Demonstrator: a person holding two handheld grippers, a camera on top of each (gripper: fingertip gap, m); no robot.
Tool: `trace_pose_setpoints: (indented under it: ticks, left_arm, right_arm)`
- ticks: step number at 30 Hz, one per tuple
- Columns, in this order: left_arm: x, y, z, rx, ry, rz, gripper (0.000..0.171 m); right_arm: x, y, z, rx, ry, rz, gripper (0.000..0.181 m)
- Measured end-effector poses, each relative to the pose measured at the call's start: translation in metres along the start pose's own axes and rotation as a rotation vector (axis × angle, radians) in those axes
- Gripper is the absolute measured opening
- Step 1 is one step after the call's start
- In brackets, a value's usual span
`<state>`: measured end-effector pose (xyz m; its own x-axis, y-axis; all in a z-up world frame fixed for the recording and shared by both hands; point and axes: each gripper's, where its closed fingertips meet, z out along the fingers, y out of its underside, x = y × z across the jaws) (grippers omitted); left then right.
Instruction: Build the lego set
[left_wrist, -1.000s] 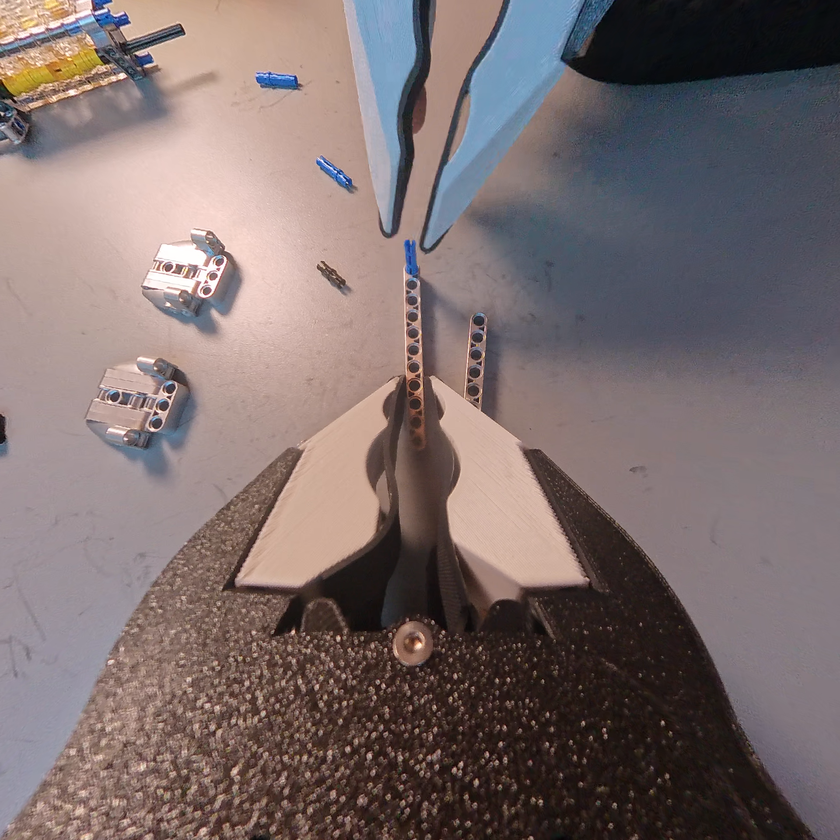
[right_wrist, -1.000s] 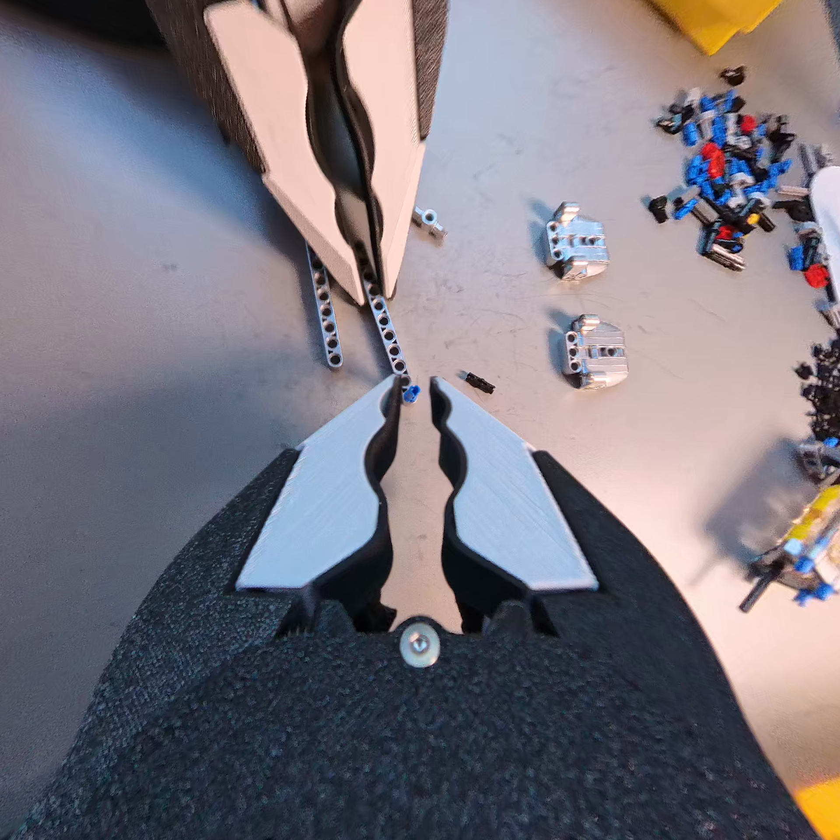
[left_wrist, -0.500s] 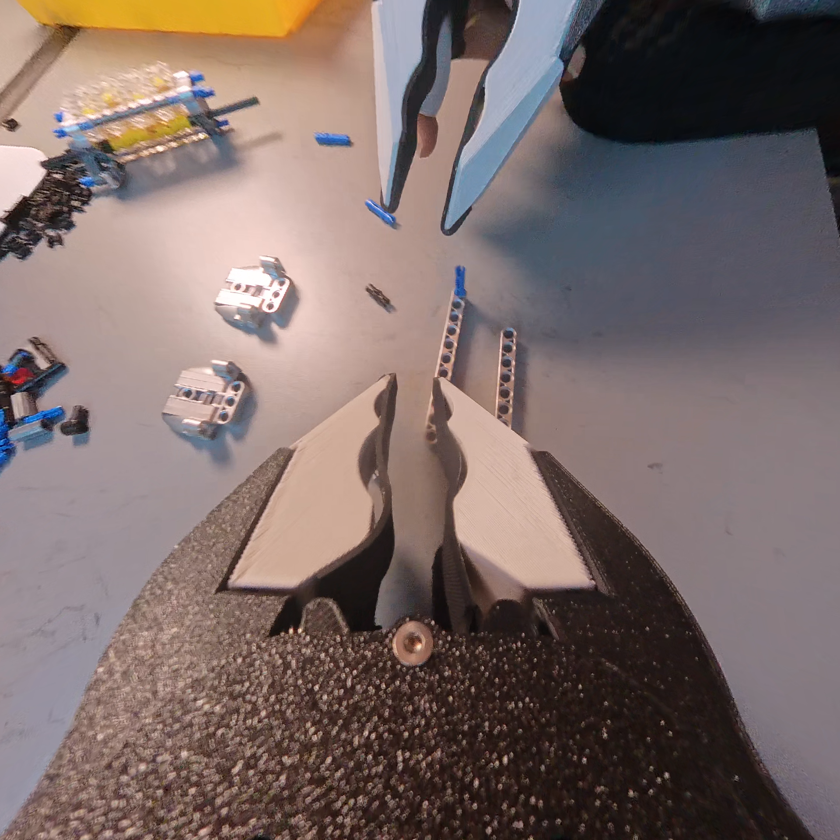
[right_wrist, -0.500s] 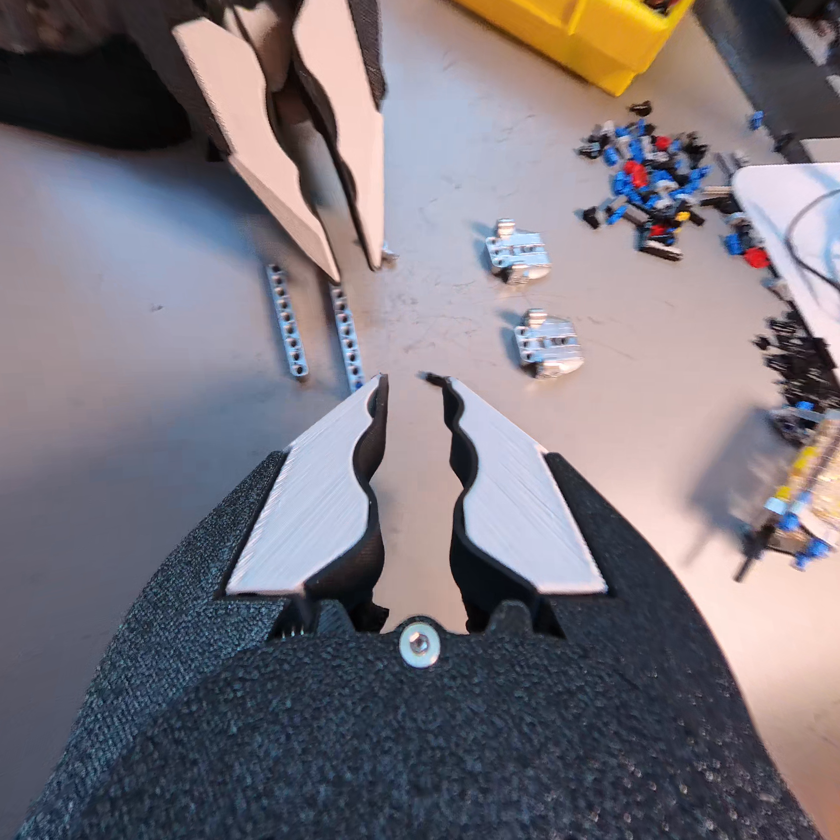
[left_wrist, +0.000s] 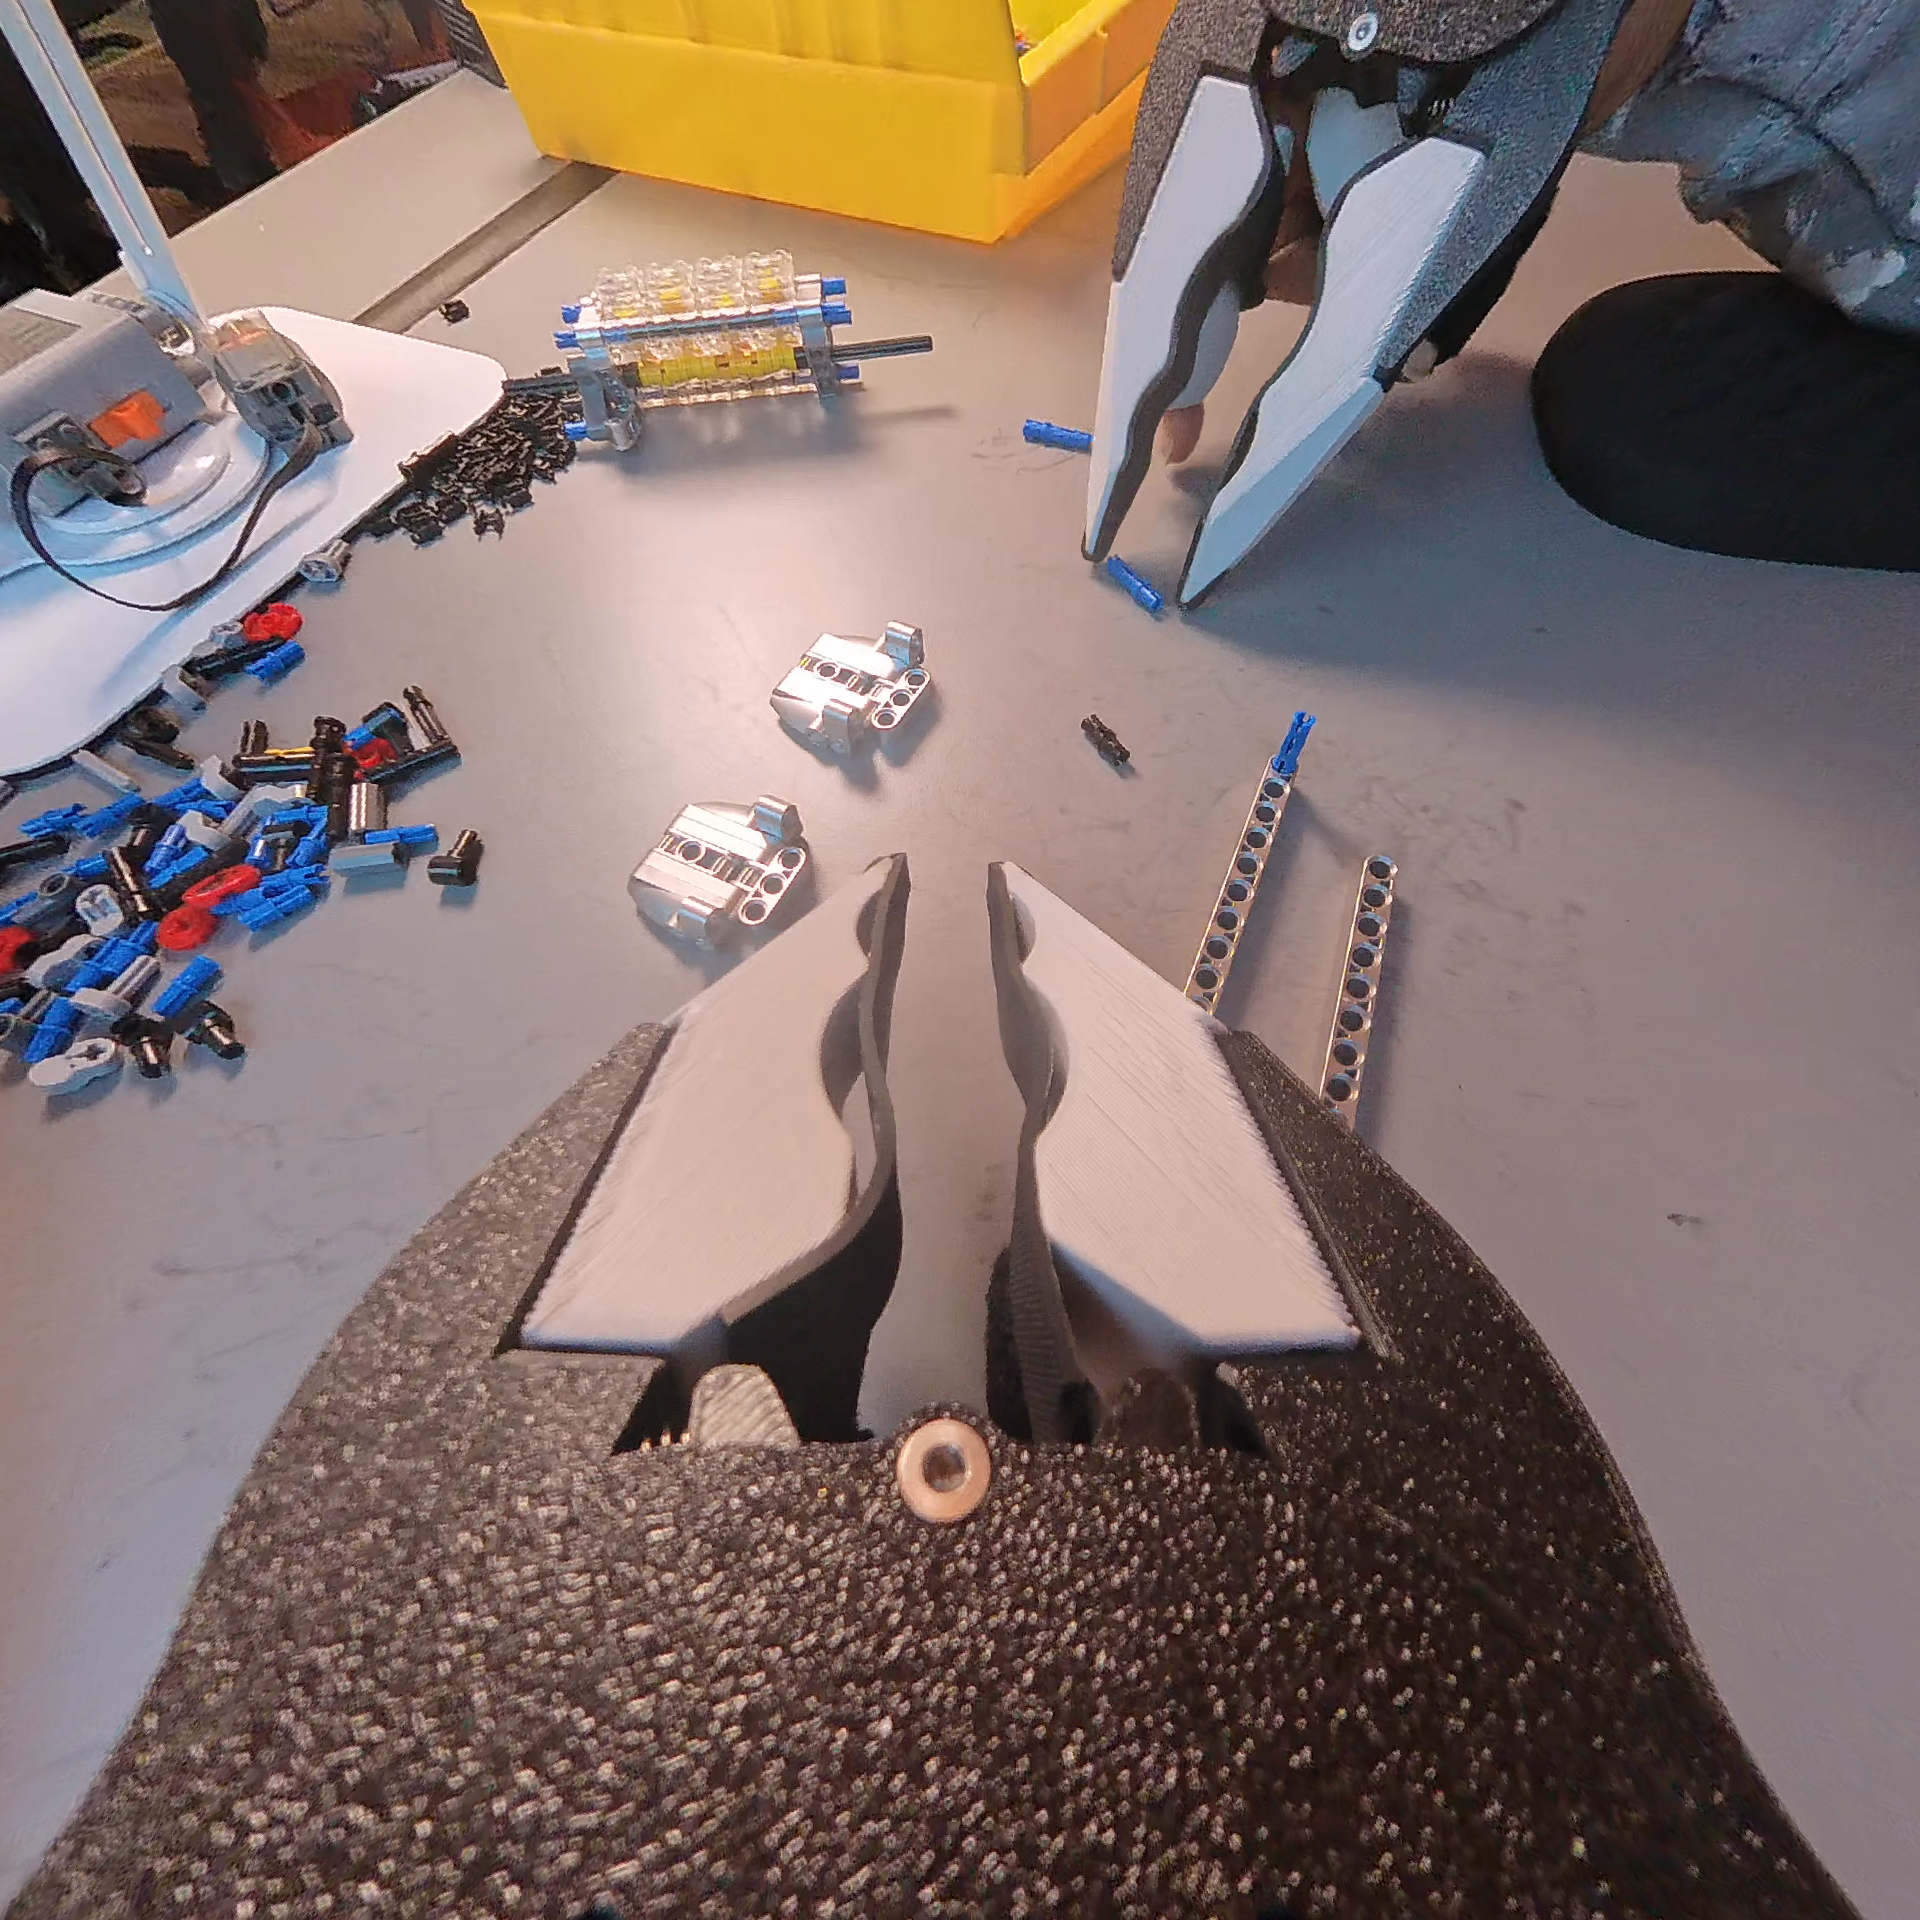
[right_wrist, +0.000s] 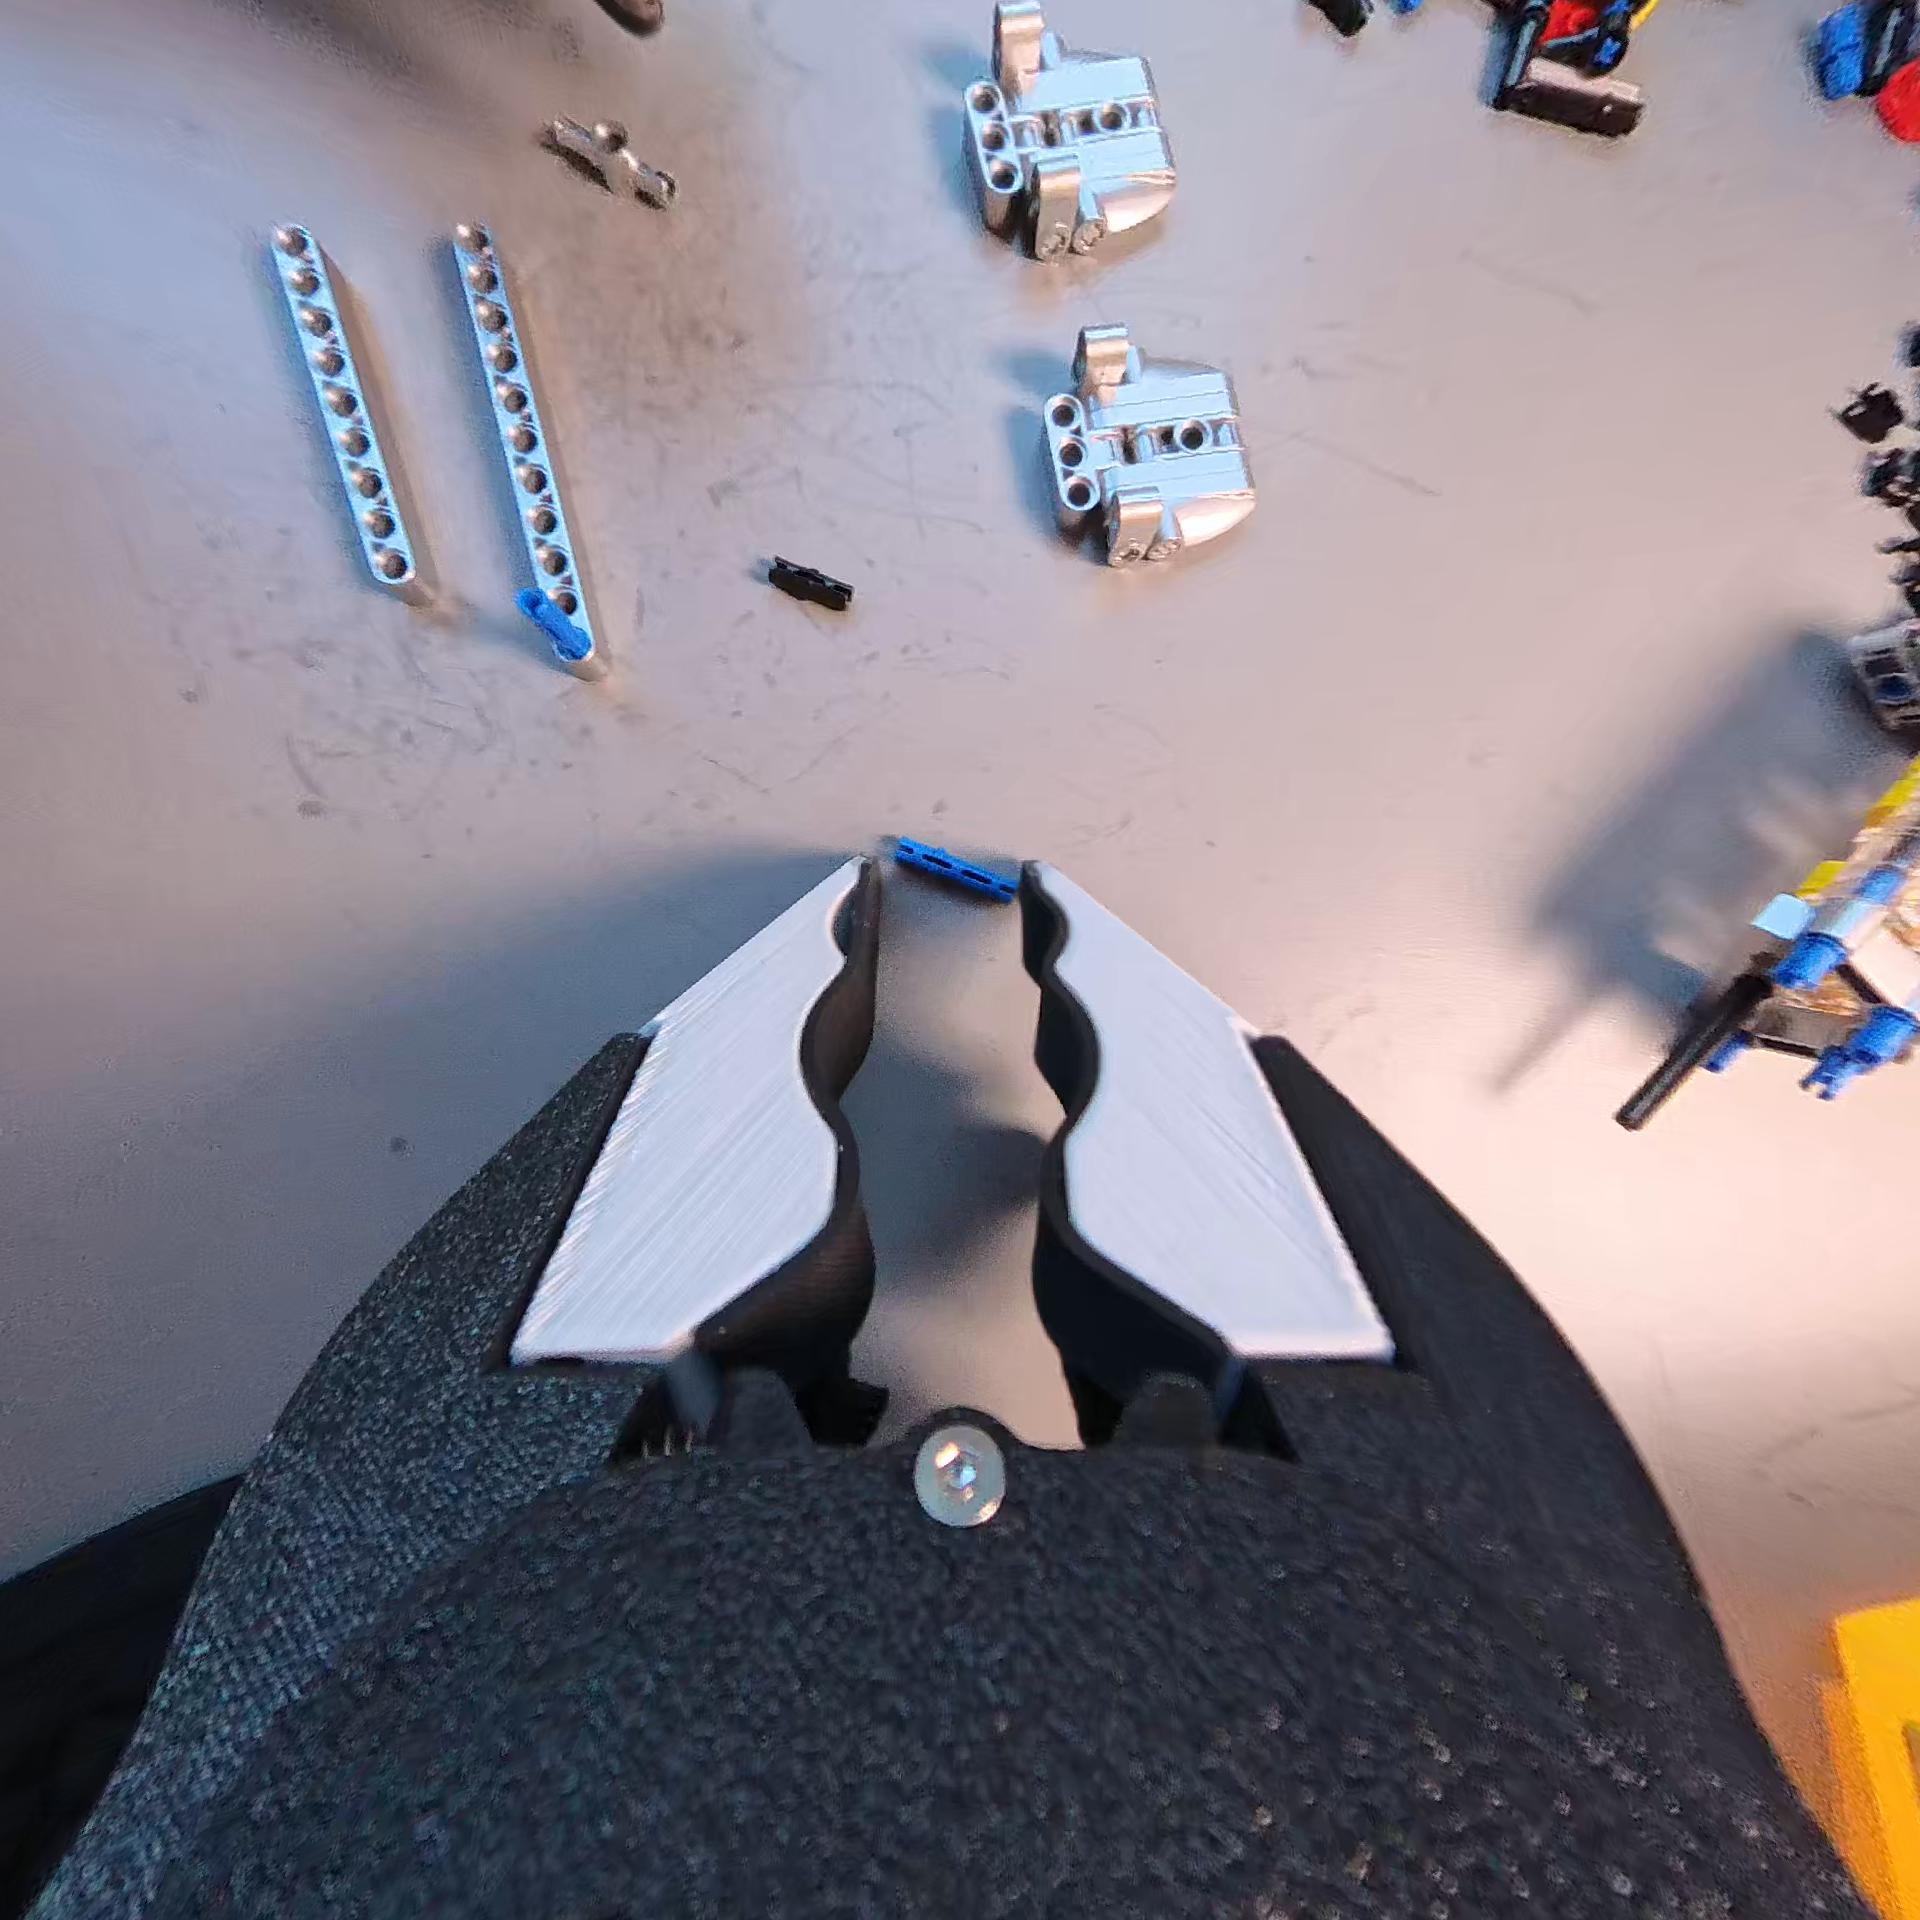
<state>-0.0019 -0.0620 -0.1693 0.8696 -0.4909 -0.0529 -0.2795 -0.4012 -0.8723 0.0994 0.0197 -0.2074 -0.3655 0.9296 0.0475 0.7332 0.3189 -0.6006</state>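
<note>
a sec ago the left gripper (left_wrist: 945, 862) was clamped on the long grey beam (left_wrist: 1242, 883), w/ the right gripper's tips just off the beam's far end. now the left has let go: its jaws stand apart w/ nothing between them, only bare table (left_wrist: 1558, 935) in the gap. it has also pulled back and up, so much more of the table shows. the beam lies flat just right of the left fingers, its near end hidden behind the right one. the blue pin (left_wrist: 1291, 736) is still seated in its far end. the second beam (left_wrist: 1361, 977) lies alongside, a bit further right, not touching.

the right gripper (right_wrist: 943, 868) has moved away from the beam to a loose blue pin (right_wrist: 956, 868), far right in the left wrist view. its jaws are open and straddle this pin, which lies crosswise just past the tips. it isn't gripped. can't tell if either tip touches it yet.

nearby:
- a black pin (left_wrist: 1105, 736) lies between the loose pin and the beams.
- two grey panel pcs (left_wrist: 852, 686) (left_wrist: 722, 871) sit left of it.
- one more blue pin (left_wrist: 1055, 434) lies beyond the right gripper.

further off:
- far left, a heap of small parts (left_wrist: 187, 862).
- a built block w/ clear and yellow pcs (left_wrist: 707, 343).
- a yellow bin (left_wrist: 790, 114) at the far edge.
</note>
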Motion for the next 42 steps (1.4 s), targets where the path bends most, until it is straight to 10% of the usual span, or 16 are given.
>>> trace_pose_setpoints:
  ticks: [21, 31, 42]
  left_arm:
    - [0.03, -0.007, 0.008, 0.025, 0.115, -0.012, 0.013]
    - [0.031, -0.003, 0.009, 0.002, 0.109, 0.002, 0.013]
    - [0.032, -0.002, 0.01, -0.003, 0.114, 0.007, 0.013]
  right_arm:
    - [-0.018, -0.018, -0.006, 0.121, 0.027, -0.112, 0.0]
    - [-0.066, -0.027, 0.014, 0.055, -0.143, -0.215, 0.04]
    - [-0.068, -0.021, 0.013, 0.028, -0.153, -0.215, 0.004]
